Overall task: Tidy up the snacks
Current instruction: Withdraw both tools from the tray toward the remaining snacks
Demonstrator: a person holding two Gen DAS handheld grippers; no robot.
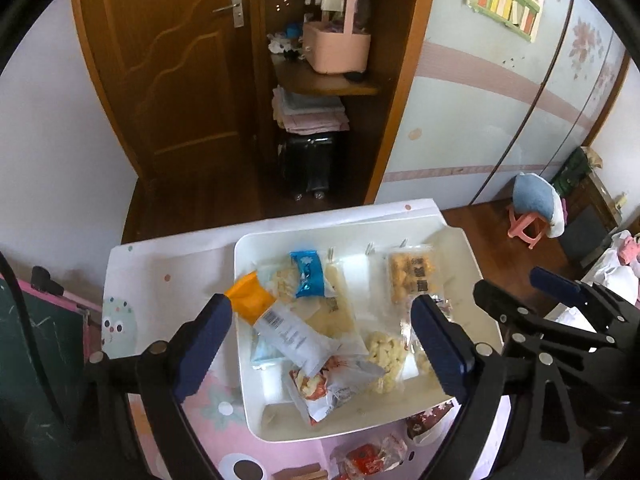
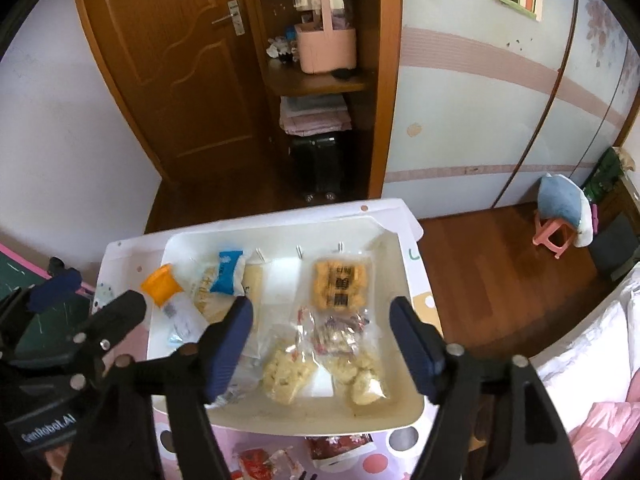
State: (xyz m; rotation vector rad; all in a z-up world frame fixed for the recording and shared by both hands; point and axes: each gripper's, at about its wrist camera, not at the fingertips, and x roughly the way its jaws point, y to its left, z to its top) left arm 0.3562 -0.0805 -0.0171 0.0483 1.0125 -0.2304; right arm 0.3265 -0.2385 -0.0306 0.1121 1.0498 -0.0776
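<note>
Snacks (image 1: pixel 304 320) in white bin (image 1: pixel 476 264); both grippers' fingers (image 1: pixel 200 344) spread above, empty.

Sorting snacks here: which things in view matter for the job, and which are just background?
Job:
- white tray
- orange-ended packet
- blue packet
- puffed snack bags
- red packets outside the tray

Background:
- pink basket
- folded cloths
- pink stool

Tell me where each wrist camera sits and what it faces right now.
Left wrist: on the left gripper, jaws open, angled down over the white plastic tray of snack packets; the right gripper shows at its right edge.
Right wrist: on the right gripper, jaws open, angled down over the tray; the left gripper shows at left.
Shared: tray, orange-and-white packet, brown wooden door.
</note>
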